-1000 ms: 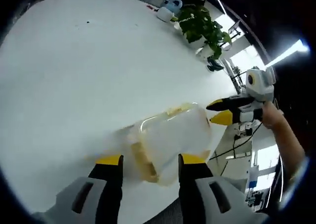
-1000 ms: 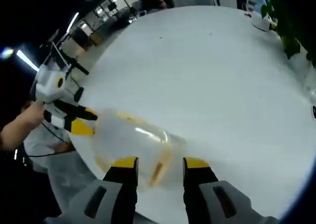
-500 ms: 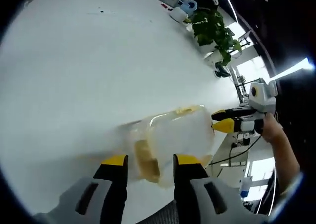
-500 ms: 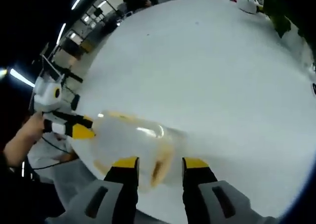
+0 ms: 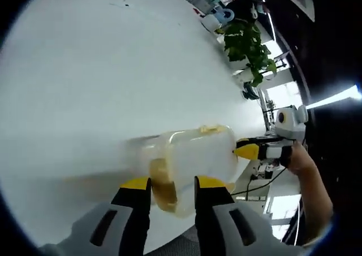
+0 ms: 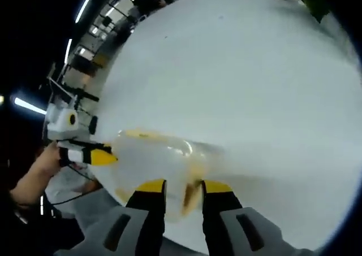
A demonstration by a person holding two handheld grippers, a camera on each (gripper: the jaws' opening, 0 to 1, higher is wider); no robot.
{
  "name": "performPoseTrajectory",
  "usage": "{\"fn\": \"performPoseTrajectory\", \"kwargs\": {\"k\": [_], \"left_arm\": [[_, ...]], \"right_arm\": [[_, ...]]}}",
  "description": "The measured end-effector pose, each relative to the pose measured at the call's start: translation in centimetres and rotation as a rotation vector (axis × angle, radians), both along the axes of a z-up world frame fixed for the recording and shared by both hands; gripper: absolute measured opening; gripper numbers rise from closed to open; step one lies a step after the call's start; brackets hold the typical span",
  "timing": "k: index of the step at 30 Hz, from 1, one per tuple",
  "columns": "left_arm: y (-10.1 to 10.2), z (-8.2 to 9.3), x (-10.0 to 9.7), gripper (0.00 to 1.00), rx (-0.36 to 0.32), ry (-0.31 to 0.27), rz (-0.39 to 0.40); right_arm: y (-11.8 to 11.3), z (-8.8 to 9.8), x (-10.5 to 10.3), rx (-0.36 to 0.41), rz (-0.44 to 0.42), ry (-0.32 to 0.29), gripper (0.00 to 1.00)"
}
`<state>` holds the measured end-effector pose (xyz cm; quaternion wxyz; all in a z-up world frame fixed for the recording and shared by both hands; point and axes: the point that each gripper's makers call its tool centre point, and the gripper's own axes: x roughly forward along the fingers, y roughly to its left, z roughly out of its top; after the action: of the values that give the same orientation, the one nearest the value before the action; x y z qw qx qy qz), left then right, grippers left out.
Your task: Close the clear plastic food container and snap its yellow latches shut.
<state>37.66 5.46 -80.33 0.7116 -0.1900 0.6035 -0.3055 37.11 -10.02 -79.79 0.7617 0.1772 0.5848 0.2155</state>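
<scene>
In the left gripper view, the clear food container is sitting on the white worktop, close to its near edge, with its lid resting on top. The left tool is rising from the bottom of that view, its two yellow-tipped jaws standing on either side of the yellow latch at the container's near end. The jaws are drawn fairly close together about the latch, but the blur is making it impossible to tell whether they are actually pressing on it. At the container's far end, the right tool is coming in from the right, held in a person's hand, with its yellow tip touching or almost touching the container wall. A leafy potted plant is standing well back along the worktop's far edge. In the right gripper view, the same container is lying just ahead of the right tool, whose jaws are bracketing a yellow latch at this end; here too the gap is narrow, and whether the tool is grasping the latch cannot be told. The left tool is meeting the container's opposite end from the left, gripped by a hand.
</scene>
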Motion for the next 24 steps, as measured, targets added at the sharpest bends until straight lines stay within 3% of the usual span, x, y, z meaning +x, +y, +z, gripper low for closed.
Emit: {"fn": "performPoseTrajectory", "kwargs": {"k": [12,15,17,22,23,24], "left_arm": [[-0.3,-0.4,0.0,0.26,-0.033,0.013,0.008],[-0.7,-0.3,-0.3,0.26,-0.066,0.045,0.021],[-0.5,-0.4,-0.1,0.25,-0.042,0.015,-0.008],[-0.5,-0.5,-0.1,0.26,-0.045,0.020,-0.005],[-0.4,-0.5,0.0,0.26,-0.041,0.022,-0.004],[-0.6,-0.4,-0.1,0.26,-0.041,0.019,-0.003]], "right_arm": [[0.0,-0.1,0.0,0.028,-0.028,0.001,0.21],[0.2,0.0,-0.1,0.029,-0.018,0.010,0.20],[0.2,-0.3,0.1,0.024,-0.018,0.023,0.19],[0.2,-0.4,0.1,0.050,-0.028,0.062,0.17],[0.9,-0.3,1.4,0.103,-0.054,0.009,0.17],[0.3,-0.4,0.6,0.069,-0.042,0.044,0.17]]}}
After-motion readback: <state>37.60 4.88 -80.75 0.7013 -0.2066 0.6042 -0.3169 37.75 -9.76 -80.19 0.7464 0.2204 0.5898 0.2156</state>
